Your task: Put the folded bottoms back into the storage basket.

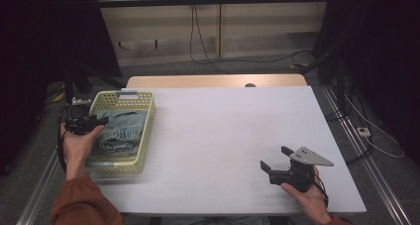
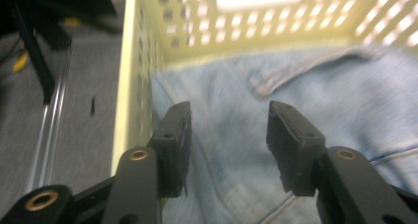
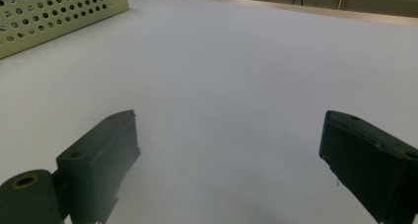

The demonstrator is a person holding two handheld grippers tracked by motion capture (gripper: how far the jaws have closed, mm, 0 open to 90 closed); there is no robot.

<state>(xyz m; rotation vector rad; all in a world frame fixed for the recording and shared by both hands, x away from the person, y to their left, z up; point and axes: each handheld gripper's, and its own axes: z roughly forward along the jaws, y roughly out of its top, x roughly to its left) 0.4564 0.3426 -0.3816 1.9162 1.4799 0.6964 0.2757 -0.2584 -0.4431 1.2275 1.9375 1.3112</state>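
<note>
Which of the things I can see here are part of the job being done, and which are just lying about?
Part of the job:
- denim garment, lying in the basket
- yellow basket, at the table's left edge
- left gripper, jaws apart above the denim
- right gripper, open, over bare table

Just lying about:
- cables on the floor behind
- white table, merely the work surface

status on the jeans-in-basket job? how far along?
Done: the jeans lie inside the yellow basket. In hand: nothing; the left gripper hovers over the denim, jaws apart. The right gripper sits open over the bare table. Left: seemingly only pulling the left gripper clear.
</note>
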